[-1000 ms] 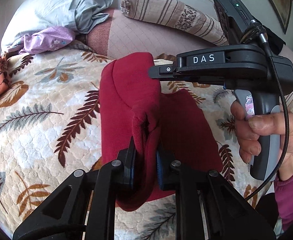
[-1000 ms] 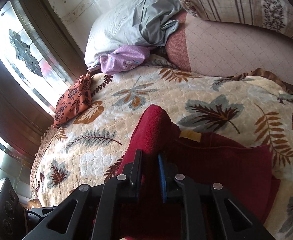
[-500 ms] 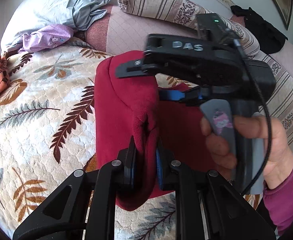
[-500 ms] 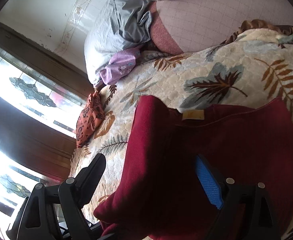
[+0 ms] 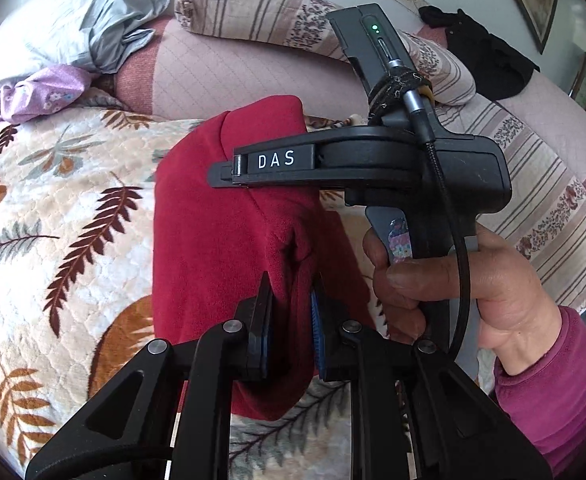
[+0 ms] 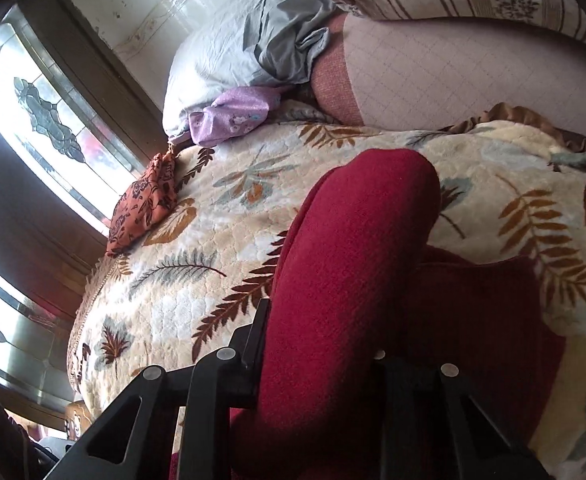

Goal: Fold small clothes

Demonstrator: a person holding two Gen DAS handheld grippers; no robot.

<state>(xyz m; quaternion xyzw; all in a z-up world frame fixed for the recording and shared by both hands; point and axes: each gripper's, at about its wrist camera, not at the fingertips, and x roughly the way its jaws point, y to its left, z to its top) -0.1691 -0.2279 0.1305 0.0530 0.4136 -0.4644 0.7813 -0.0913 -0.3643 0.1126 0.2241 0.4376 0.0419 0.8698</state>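
A dark red fleece garment [image 5: 205,240] lies partly folded on a leaf-patterned blanket [image 5: 53,200]. My left gripper [image 5: 289,292] is shut on a raised fold at the garment's near edge. My right gripper [image 5: 223,174], held by a hand [image 5: 453,280] in a magenta sleeve, reaches in from the right over the garment's far part. In the right wrist view the red garment [image 6: 357,220] bulges up thickly between the jaws of the right gripper [image 6: 321,332]. They are closing on it, and the cloth hides the right finger's pad.
A grey pillow with grey cloth [image 5: 93,20] and a lilac garment [image 5: 45,92] lie at the far left. A striped bolster [image 5: 253,12] and a black garment [image 5: 485,60] lie behind. An orange floral cloth [image 6: 145,204] sits at the blanket's edge by the window [image 6: 33,120].
The right gripper opened wide half a second ago and let go. Now it has closed again on a thicker fold of the red garment. The left gripper keeps its hold.
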